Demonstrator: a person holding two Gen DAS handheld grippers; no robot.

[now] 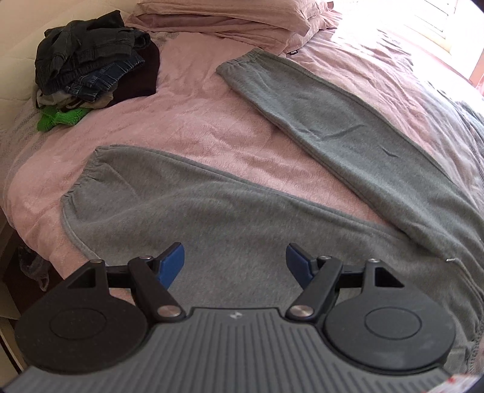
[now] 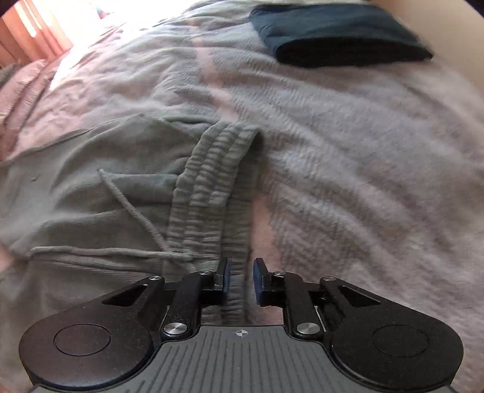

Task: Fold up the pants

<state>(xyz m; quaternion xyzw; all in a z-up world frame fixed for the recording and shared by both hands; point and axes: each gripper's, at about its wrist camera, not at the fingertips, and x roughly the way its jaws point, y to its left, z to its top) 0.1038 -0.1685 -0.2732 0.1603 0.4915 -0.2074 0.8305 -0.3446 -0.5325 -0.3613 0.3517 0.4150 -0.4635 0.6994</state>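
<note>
- Grey sweatpants [image 1: 230, 217] lie spread flat on a pink bedspread [image 1: 181, 127], filling the lower and right parts of the left wrist view, the two legs splayed apart in a V.
- Left gripper [image 1: 235, 266] hangs over the nearer leg at the bottom centre of that view, its blue pads wide apart and nothing between them.
- Right gripper [image 2: 241, 281] sits at the bottom centre of the right wrist view, jaws narrowed to a slim gap; the edge of the ribbed waistband [image 2: 205, 193] runs down into that gap, but whether the pads press on it I cannot tell.
- A grey drawstring [image 2: 127, 205] trails across the pants left of the waistband.
- Further up the left wrist view, the far leg [image 1: 332, 121] runs from the right edge to its cuffed end at upper centre.
- A heap of dark clothes [image 1: 90, 60] with a green item [image 1: 60, 118] sits at upper left; pink pillows [image 1: 230, 18] lie along the top.
- A folded dark garment [image 2: 338, 36] lies at upper right of the right wrist view.
</note>
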